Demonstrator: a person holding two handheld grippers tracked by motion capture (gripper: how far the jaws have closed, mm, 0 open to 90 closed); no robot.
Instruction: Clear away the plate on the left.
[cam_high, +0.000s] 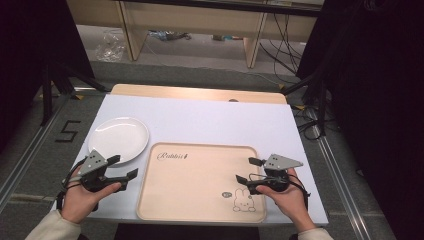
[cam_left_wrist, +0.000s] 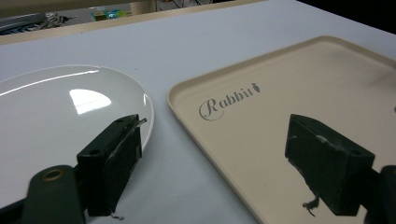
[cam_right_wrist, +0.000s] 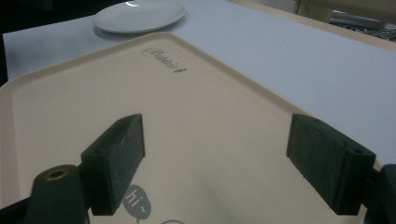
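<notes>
A beige tray (cam_high: 195, 175) with "Rabbit" lettering and a rabbit drawing lies at the table's front middle. A white plate (cam_high: 119, 137) sits just left of the tray's far corner. My left gripper (cam_high: 123, 167) is open and empty, held over the gap between plate (cam_left_wrist: 56, 107) and tray (cam_left_wrist: 289, 93). My right gripper (cam_high: 248, 169) is open and empty above the right side of the tray (cam_right_wrist: 140, 107), near the rabbit drawing. In the right gripper view the plate (cam_right_wrist: 138, 16) lies beyond the tray's far corner.
The table is covered with a white sheet (cam_high: 210, 120) over a wooden top. Beyond it are a wooden bench (cam_high: 190, 20), cables on the floor (cam_high: 285, 45) and black stands at both sides.
</notes>
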